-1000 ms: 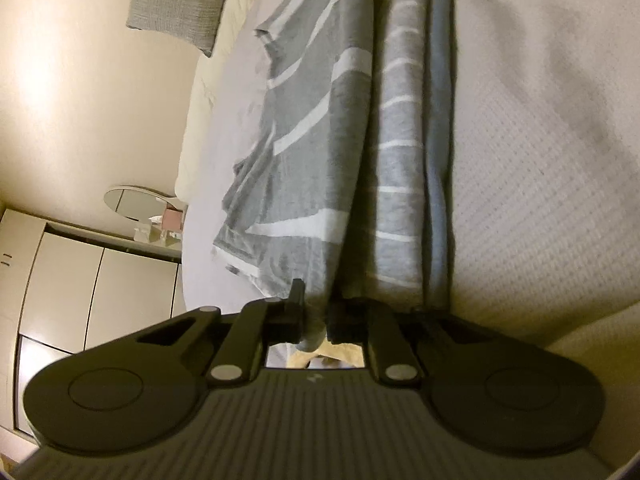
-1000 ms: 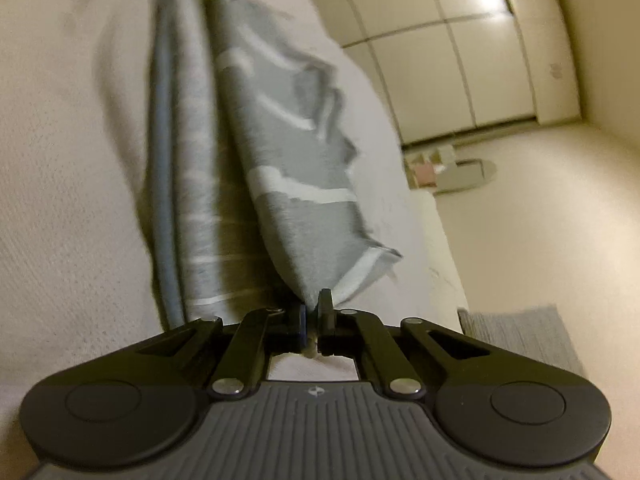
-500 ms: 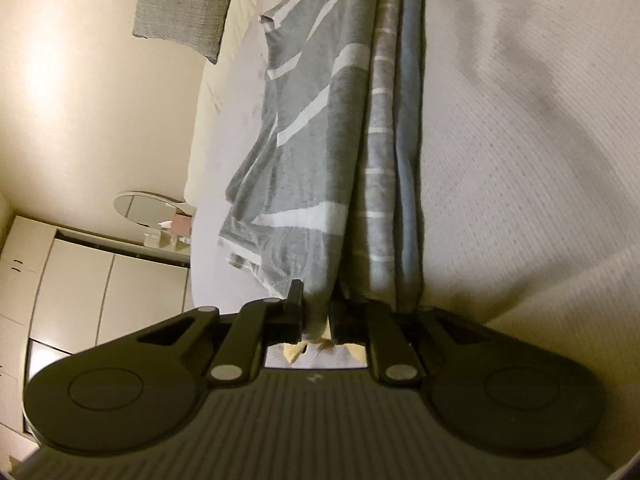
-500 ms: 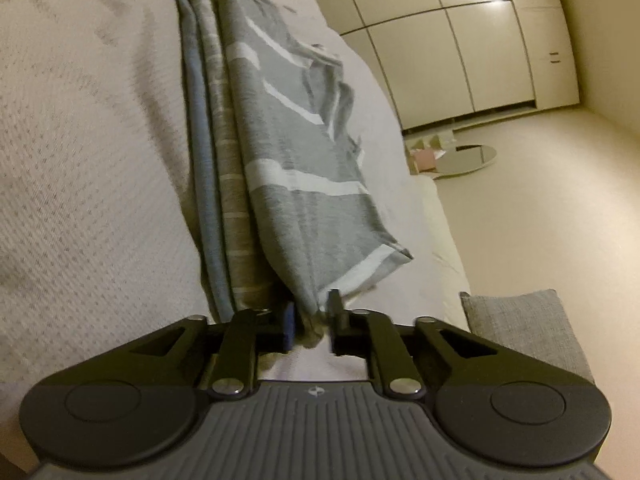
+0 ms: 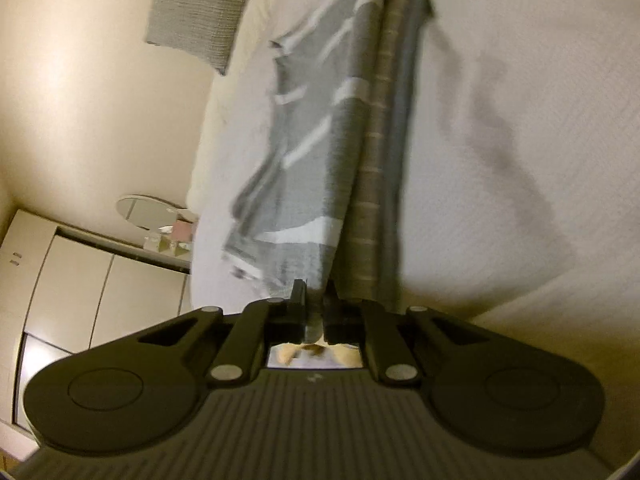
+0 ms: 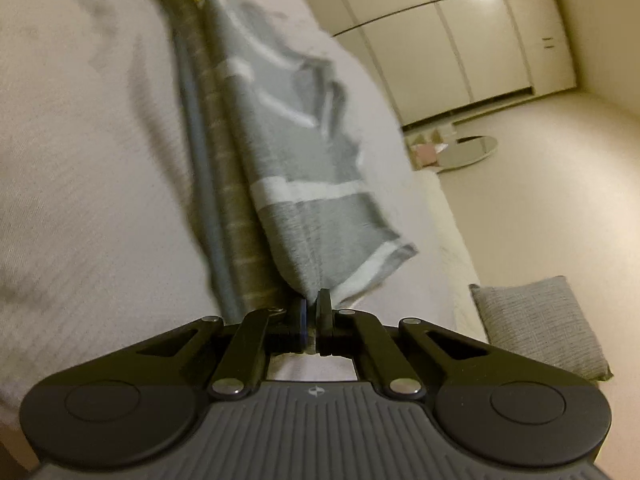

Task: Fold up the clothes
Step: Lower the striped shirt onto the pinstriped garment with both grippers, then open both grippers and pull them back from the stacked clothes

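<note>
Striped garment [image 5: 320,184] hangs taut between left tool [image 5: 315,300] and right tool [image 6: 312,307], both clamping its ends; next, lower it onto the bed [image 5: 520,120] ahead.

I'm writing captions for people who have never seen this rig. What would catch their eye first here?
First, the grey striped garment, stretched taut between the two grippers above the white bed cover. The left gripper is shut on one end and the right gripper on the other, each seen in the far end of the other's view. Off to the side, a grey cushion lies at the bed's edge.
</note>
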